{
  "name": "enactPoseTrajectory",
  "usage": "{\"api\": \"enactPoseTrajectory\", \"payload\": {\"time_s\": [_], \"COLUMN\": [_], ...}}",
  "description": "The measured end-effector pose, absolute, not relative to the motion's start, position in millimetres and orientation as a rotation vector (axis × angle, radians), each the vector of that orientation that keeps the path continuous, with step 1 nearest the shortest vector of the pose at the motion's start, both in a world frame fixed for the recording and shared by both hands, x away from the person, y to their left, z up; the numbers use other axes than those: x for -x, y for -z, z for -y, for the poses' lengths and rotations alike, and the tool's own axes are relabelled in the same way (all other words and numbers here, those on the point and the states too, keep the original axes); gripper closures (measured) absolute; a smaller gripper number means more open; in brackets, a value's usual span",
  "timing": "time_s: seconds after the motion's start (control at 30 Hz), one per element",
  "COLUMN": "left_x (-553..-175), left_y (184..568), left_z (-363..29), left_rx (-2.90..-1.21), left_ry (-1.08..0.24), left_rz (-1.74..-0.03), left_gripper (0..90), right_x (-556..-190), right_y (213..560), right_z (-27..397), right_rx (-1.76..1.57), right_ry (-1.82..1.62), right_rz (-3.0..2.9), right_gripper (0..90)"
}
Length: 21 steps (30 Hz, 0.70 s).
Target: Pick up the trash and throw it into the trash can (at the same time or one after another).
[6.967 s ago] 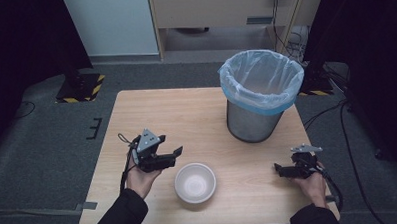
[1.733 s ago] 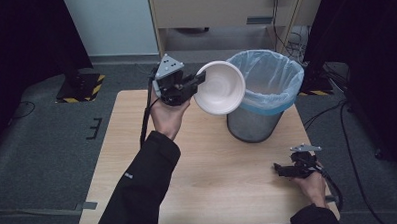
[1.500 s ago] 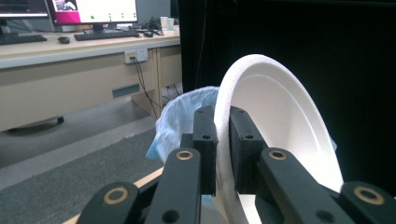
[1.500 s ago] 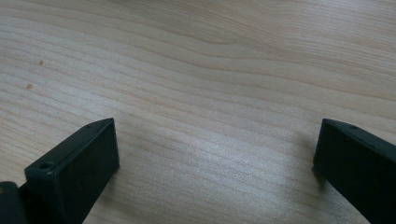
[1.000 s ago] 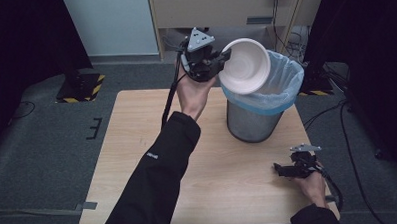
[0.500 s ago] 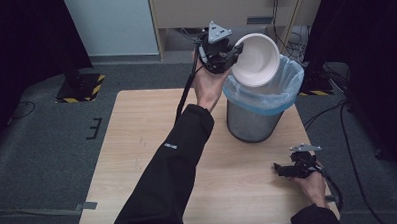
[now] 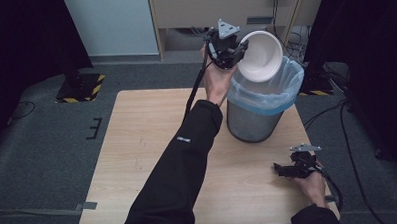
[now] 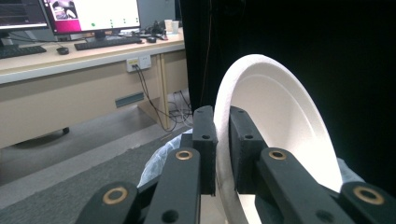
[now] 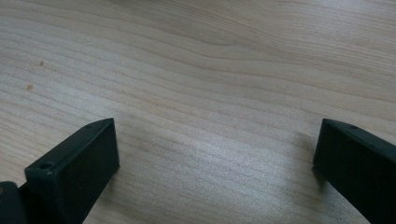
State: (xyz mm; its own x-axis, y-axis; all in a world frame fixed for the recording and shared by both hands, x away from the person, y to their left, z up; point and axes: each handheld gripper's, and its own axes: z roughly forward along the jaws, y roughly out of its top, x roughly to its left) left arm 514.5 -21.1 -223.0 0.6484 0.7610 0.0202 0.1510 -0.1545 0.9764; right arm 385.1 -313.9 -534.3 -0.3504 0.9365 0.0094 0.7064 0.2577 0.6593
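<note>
A white foam bowl [image 7: 260, 54] is held up on its side above the rim of a grey mesh bin [image 7: 259, 115] lined with a blue bag. My left gripper [image 7: 237, 53] is shut on the bowl's rim; in the left gripper view its jaws pinch the rim of the bowl [image 8: 280, 116] between them, at my left gripper [image 8: 223, 149]. My right gripper [image 7: 278, 169] rests low on the wooden table [image 7: 142, 144] near the front right corner. In the right gripper view my right gripper [image 9: 215, 154] stands open over bare wood, nothing between the fingers.
The bin stands at the table's back right. Behind the table are a desk with cables [image 7: 283, 9] and a pale panel [image 7: 108, 20]. In the left gripper view, monitors and a keyboard [image 8: 107, 42] sit on a desk farther off. Grey carpet surrounds the table.
My left gripper has carried the bowl to the right and a little lower, from the bin's left edge to over its opening. The right gripper has stayed still.
</note>
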Motion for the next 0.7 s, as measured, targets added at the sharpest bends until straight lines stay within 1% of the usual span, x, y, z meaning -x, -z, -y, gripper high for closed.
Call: {"api": "enactPoseTrajectory", "payload": {"time_s": [0.3,0.6,0.63,0.67,0.7], "left_x": [-520.8,-524.8,-525.6,-527.0,-528.0], "left_y": [232.0,239.1,240.0,241.2,242.2], "left_z": [28.5,35.2,35.8,36.3,36.7], "left_rx": [-1.69,-1.712,-1.71,-1.708,-1.707], "left_ry": [-0.638,-0.614,-0.605,-0.587,-0.567], "left_rz": [-0.759,-0.748,-0.749,-0.744,-0.744], "left_gripper": [81.9,81.4,79.9,76.5,71.3], "right_x": [-385.3,-385.3,-385.3,-385.3,-385.3], "right_y": [534.3,534.3,534.3,534.3,534.3], "right_z": [313.6,313.3,313.2,313.2,313.2], "right_rx": [-1.497,-1.495,-1.496,-1.496,-1.495], "right_ry": [-0.818,-0.817,-0.818,-0.818,-0.818], "right_rz": [-2.15,-2.151,-2.151,-2.151,-2.151], "right_gripper": [0.3,0.3,0.3,0.3,0.3]}}
